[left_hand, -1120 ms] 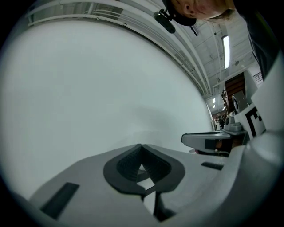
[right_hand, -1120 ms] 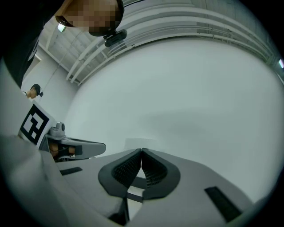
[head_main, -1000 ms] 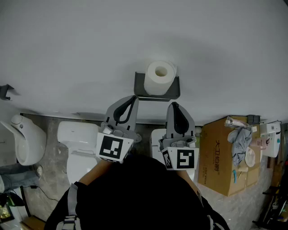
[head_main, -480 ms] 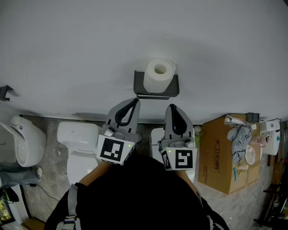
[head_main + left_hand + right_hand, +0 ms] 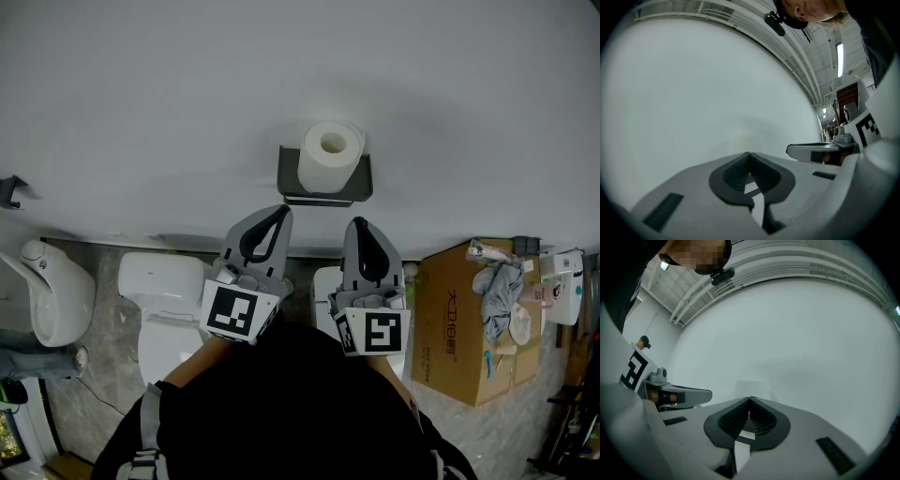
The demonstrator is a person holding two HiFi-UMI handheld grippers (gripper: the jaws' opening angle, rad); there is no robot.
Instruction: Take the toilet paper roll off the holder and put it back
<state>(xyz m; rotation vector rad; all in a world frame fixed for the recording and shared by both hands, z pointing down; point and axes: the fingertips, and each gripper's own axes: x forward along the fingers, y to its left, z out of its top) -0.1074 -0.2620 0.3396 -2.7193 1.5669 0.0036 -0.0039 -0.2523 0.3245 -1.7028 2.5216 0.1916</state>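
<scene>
In the head view the toilet paper roll [image 5: 331, 155] sits on its dark holder [image 5: 325, 193] on the white wall [image 5: 141, 112]. The left gripper [image 5: 278, 210] and right gripper [image 5: 360, 223] are side by side just below it, touching neither, and a cardboard box [image 5: 459, 328] stands off to the right. The left gripper view shows its jaws pressed together with nothing between them, only blank wall ahead. The right gripper view shows the same: jaws together, empty.

White toilet paper roll [image 5: 330, 155], dark grey holder [image 5: 365, 180] (wall [image 5: 141, 94] off-white).
</scene>
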